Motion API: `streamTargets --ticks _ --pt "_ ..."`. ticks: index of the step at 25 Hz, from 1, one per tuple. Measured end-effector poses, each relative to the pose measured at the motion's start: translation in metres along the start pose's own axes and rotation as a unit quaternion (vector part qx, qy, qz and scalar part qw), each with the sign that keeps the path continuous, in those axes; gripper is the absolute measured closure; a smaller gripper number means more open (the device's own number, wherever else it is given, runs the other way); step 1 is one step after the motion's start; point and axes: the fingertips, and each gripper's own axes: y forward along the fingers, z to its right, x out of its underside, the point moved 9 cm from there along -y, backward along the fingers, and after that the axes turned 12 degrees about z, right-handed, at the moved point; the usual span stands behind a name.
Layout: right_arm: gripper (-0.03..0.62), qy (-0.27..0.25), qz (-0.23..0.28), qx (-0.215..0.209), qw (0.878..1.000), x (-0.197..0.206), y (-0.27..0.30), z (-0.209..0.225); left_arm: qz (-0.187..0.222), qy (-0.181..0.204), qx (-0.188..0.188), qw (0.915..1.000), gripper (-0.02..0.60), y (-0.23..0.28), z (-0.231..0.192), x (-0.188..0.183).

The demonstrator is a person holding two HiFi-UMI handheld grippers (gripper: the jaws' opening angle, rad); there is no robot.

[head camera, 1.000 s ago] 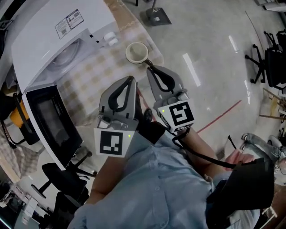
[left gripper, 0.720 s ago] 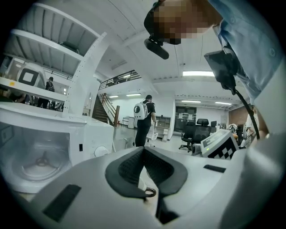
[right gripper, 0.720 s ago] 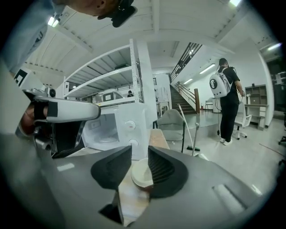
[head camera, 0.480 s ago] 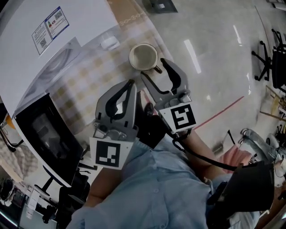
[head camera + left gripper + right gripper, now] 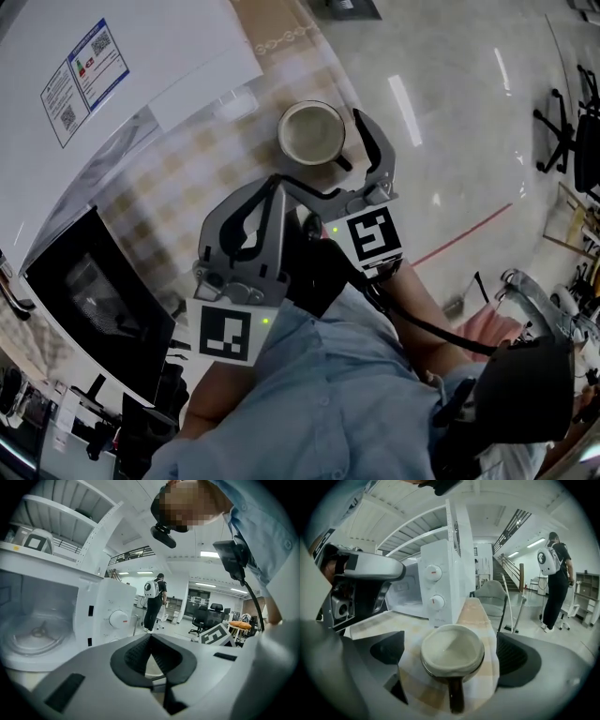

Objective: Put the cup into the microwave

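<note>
Beside the microwave (image 5: 141, 75), gently close the just-opened right gripper (image 5: 451, 644) on the cup (image 5: 312, 131) sitting untouched between its jaws, below the rim. Keep the clenched, empty left gripper (image 5: 150, 639) clear.

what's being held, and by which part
Nothing. The jaws of the right hand-held gripper have just been opening, the cup between them untouched; the left hand-held gripper is shut, empty.

The microwave (image 5: 178, 56) runs off the head view's left edge; its label (image 5: 82, 67) print is unreadable.
</note>
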Motion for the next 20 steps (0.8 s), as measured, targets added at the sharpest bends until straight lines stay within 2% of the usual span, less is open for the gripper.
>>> streamTargets --ticks 10,20 --pt "0.022 -0.033 -0.04 -0.006 0.999 0.014 0.029 0.009 -0.013 -0.008 -0.014 0.9998 0.577 0.004 -0.017 0.007" --pt "0.026 -0.026 -0.061 -0.008 0.998 0.027 0.039 0.009 -0.019 -0.014 -0.021 0.9995 0.577 0.007 -0.02 0.011"
